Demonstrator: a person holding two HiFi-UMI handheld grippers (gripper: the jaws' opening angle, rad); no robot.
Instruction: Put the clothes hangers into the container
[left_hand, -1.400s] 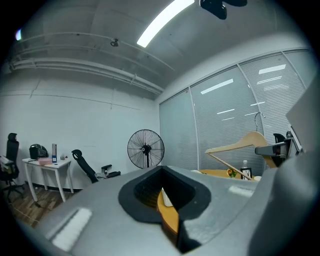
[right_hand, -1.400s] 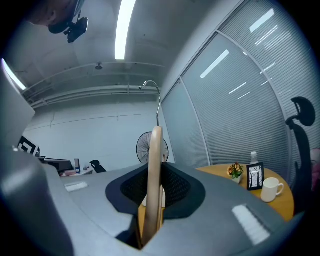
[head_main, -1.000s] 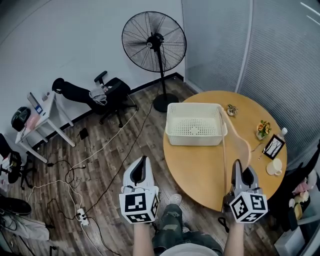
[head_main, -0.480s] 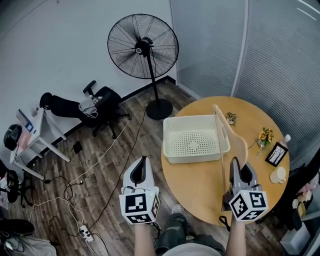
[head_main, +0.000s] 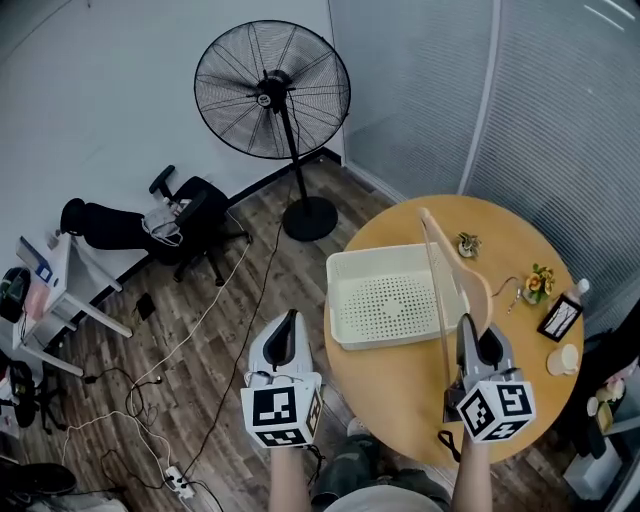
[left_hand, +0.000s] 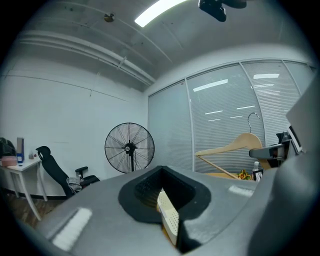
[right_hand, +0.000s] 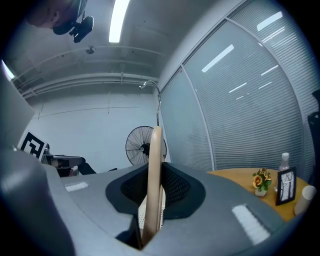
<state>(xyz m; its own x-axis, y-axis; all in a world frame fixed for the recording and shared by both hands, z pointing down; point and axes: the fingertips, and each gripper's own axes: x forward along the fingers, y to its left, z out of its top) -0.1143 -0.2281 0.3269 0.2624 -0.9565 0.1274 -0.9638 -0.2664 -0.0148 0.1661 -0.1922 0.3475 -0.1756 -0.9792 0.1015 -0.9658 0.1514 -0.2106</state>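
- A wooden clothes hanger (head_main: 437, 290) is gripped on edge between the jaws of the right gripper (head_main: 468, 332), which are closed on its flat body.
- The hanger is held in the air above the round wooden table (head_main: 400, 385). Its far end is seen over the right-hand wall of the container (head_main: 385, 253), and its metal hook points upward.
- The white perforated container is seen standing on the table, with no hanger lying in it.
- The left gripper (head_main: 287, 325) is held level over the wooden floor, just beside the table's edge. Its jaws are drawn together and nothing is gripped between them.
- A small plant, flowers, a picture frame, a bottle and a cup are ranged along the table's far right edge.
- A standing fan (head_main: 272, 88) and an office chair (head_main: 185, 210) are seen by the wall behind.
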